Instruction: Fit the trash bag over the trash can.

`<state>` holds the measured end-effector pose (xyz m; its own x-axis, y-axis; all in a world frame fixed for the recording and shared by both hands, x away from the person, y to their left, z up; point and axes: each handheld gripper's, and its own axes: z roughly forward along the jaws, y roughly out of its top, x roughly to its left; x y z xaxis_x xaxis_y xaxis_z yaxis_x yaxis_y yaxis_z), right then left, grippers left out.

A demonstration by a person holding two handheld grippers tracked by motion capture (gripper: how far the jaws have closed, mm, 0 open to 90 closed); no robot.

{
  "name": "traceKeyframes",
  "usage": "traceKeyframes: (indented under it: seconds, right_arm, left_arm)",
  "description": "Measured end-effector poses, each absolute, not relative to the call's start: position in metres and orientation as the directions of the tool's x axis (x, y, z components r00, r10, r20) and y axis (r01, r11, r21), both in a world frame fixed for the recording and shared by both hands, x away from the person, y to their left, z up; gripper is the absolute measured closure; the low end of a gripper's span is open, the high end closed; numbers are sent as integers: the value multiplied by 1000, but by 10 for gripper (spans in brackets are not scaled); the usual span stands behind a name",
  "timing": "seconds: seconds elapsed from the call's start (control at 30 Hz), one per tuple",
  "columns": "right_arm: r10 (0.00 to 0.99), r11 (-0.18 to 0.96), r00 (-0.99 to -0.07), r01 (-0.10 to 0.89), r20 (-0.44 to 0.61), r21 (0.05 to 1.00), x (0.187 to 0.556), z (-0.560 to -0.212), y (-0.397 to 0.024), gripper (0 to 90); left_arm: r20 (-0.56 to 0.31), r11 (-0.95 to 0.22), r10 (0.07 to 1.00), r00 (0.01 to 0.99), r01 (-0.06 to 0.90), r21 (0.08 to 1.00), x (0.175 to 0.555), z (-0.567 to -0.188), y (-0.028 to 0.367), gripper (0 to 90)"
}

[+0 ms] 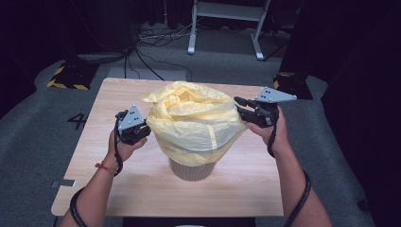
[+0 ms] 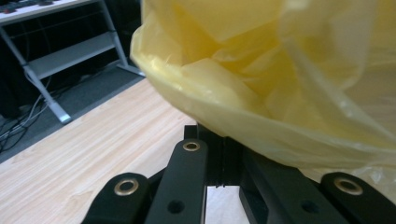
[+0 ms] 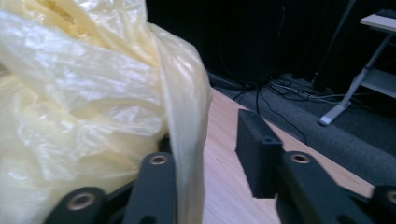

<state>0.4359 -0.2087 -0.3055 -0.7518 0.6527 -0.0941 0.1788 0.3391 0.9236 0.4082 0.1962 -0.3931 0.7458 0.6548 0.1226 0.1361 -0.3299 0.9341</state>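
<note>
My yellow bag (image 1: 194, 120) sits draped over the ribbed bin (image 1: 193, 169) mid-table (image 1: 142, 189), mouth folded down past the rim, loose top bunched up. It's thin plastic film: near weightless, floppy, slick, tears if yanked (so pinch a doubled fold at the hem, not a single layer). The bin looks light too and may tip if I pull sideways.

My left gripper (image 1: 142, 130) is clamped tight at the bag's left edge; the left gripper view has the jaws together under the film (image 2: 261, 93), which looks pinched between them. My right gripper (image 1: 242, 108) has jaws parted, one fold of the bag hanging in the gap, pads not pressing it.

The right gripper view shows that fold (image 3: 187, 121) running between my jaws, hard to judge from above. The high view gives the bin and both hands (image 1: 274, 135) either side, which the close views lack.
</note>
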Motion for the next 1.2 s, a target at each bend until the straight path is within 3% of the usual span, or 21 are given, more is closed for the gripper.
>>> traceKeyframes:
  seconds: [0.4, 0.77, 0.9, 1.0, 1.2]
  right_arm:
    - [658, 323, -752, 235, -39, 917, 435, -283, -224, 363]
    - [622, 247, -782, 240, 36, 939, 428, -272, -237, 308]
    - [671, 287, -742, 253, -6, 924, 426, -268, -233, 305]
    - [679, 314, -731, 206, -67, 927, 421, -264, -227, 295]
    - [671, 283, -740, 190, -52, 940, 419, -252, -220, 328]
  left_arm:
    - [119, -327, 692, 712, 162, 931, 428, -383, 199, 897]
    - [145, -366, 673, 726, 156, 918, 438, -378, 187, 897]
    - [149, -378, 667, 730, 160, 912, 440, -376, 185, 897]
    - [161, -392, 667, 727, 159, 906, 442, -375, 184, 897]
    - [169, -400, 665, 727, 156, 903, 444, -373, 183, 897]
